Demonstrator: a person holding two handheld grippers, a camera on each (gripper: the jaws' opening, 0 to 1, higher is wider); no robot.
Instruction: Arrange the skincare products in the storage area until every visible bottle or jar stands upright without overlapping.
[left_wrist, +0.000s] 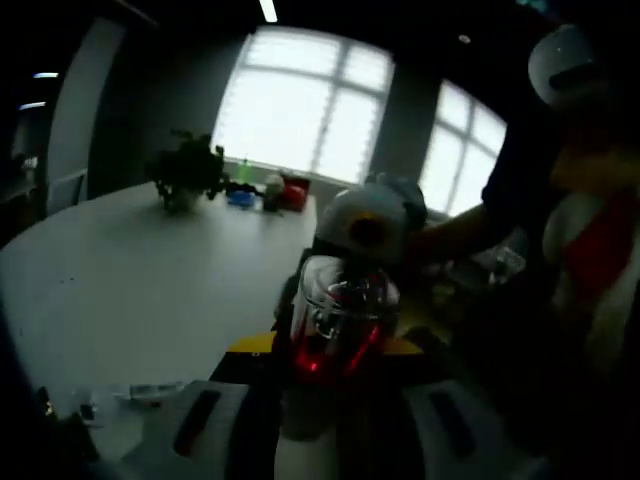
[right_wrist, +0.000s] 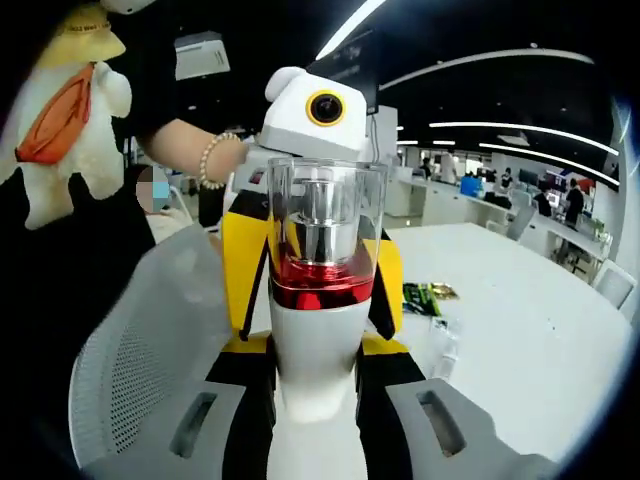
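The two grippers are meeting nose to nose over one skincare bottle (right_wrist: 318, 300), which is being held up in the air off the white table (right_wrist: 520, 310). It is a white-bodied bottle with a red band and a clear cap, and it is rising straight up between the jaws in both views.

In the right gripper view, the right gripper (right_wrist: 315, 425) is showing its two grey jaws low on either side of the white body, with a dark strip on each side. I cannot tell whether they are pressing on it. The left gripper (right_wrist: 315, 290) is facing in, its yellow jaws sitting close on both sides of the red band; whether it is grasping is not clear either. A hand (right_wrist: 232, 155) wearing a bead bracelet (right_wrist: 208, 160) is holding that gripper. A grey mesh chair back (right_wrist: 150, 340) is standing to the left. Behind the bottle, a green packet (right_wrist: 428, 297) is lying on the table, away from its edges.

The left gripper view is dim. The left gripper (left_wrist: 325, 430) is showing pale jaws low down, with the bottle (left_wrist: 340, 320) between them and the right gripper (left_wrist: 330, 345) behind it. A potted plant (left_wrist: 187, 172) is standing at the table's (left_wrist: 120, 280) far edge, near bright windows (left_wrist: 310, 110).
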